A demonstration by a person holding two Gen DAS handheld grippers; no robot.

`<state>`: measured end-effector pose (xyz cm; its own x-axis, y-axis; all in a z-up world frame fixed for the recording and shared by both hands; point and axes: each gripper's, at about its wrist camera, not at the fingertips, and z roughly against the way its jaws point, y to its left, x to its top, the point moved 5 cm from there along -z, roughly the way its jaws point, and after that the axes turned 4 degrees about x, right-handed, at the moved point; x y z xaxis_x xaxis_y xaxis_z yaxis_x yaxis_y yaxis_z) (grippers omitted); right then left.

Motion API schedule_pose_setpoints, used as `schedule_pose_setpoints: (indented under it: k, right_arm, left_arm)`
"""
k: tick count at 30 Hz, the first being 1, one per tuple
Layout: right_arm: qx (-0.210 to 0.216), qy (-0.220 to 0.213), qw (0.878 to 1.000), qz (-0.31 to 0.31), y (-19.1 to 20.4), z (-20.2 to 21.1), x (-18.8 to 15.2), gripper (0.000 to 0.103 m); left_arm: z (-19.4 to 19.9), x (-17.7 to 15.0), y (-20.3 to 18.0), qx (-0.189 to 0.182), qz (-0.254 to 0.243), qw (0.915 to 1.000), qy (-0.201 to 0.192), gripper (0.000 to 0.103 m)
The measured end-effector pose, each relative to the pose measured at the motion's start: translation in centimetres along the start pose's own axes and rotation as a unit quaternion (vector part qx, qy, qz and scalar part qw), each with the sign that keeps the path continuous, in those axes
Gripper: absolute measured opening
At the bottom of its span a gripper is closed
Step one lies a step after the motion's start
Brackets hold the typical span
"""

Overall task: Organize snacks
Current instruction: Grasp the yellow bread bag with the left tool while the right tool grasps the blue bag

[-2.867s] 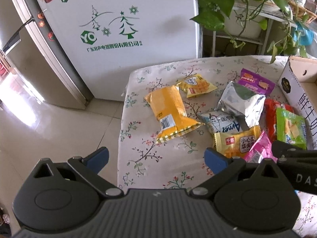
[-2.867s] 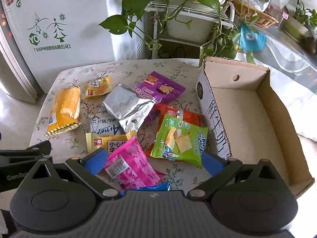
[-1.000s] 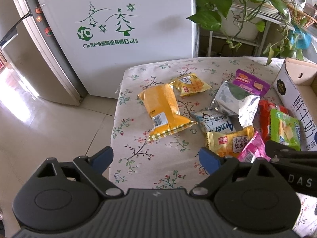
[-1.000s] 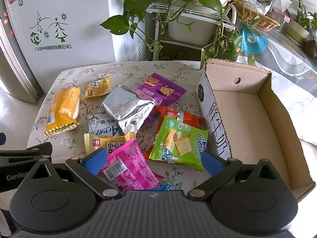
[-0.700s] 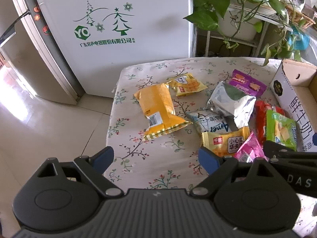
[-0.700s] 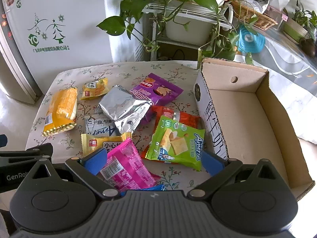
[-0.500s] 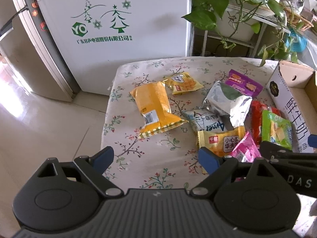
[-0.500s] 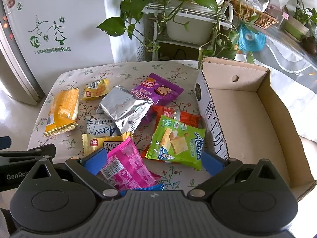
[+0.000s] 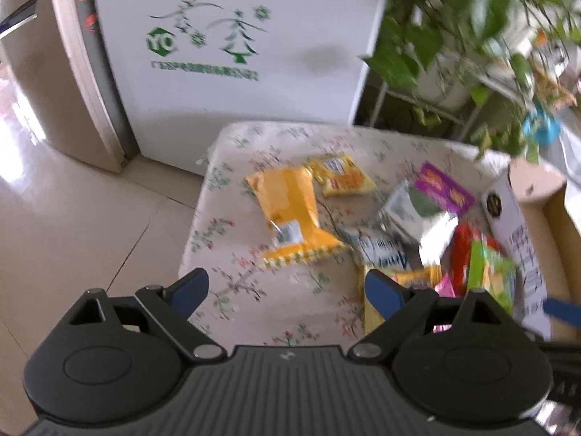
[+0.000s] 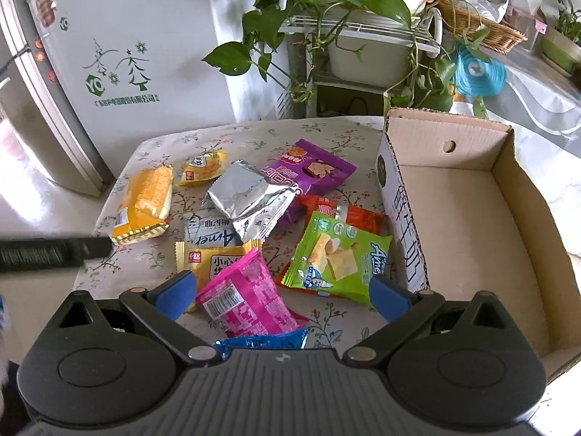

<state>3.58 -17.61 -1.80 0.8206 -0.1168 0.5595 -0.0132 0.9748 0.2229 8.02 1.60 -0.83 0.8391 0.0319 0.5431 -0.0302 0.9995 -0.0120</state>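
Several snack packets lie on a floral tablecloth [image 10: 337,134]: an orange pack [image 10: 145,200], a small yellow one [image 10: 203,170], a silver foil bag [image 10: 250,196], a purple bag [image 10: 308,170], a green packet [image 10: 337,258] over a red one [image 10: 341,210], and a pink packet [image 10: 247,294]. An empty cardboard box [image 10: 468,225] stands at the right. My right gripper [image 10: 283,290] hangs open above the pink packet, touching nothing. My left gripper [image 9: 287,287] is open over the table's near left part, short of the orange pack [image 9: 290,214]. That view is blurred.
A white fridge [image 10: 134,47] stands behind the table. A plant rack [image 10: 363,36] with trailing leaves is behind the box. A blue packet [image 10: 261,341] peeks out under my right gripper. Tiled floor [image 9: 72,218] lies left of the table edge.
The left gripper's view has swung and rolled, so the table sits further right and tilted, with motion blur. The right view barely shifted. No packet has moved.
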Motion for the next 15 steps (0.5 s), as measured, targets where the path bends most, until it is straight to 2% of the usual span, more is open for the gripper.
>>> schedule_pose_setpoints:
  k: [3,6,9,15]
  right_arm:
    - [0.019,0.002,1.000,-0.002,-0.2,0.4,-0.5,0.103]
    - [0.041,0.002,0.999,0.004,-0.1,1.0,-0.9,0.103]
    - [0.064,0.002,0.998,0.017,0.4,1.5,-1.6,0.103]
    - [0.096,0.034,0.995,0.022,0.7,1.1,-3.6,0.102]
  left_arm:
    - [0.1,0.9,1.4,-0.004,0.018,0.9998,-0.007,0.094]
    - [0.0,1.9,3.3,-0.024,0.056,0.9981,-0.003,0.095]
    - [-0.2,2.2,4.5,-0.025,0.083,0.9962,-0.004,0.096]
    - [-1.2,1.0,2.7,-0.072,0.075,0.9943,0.026,0.096]
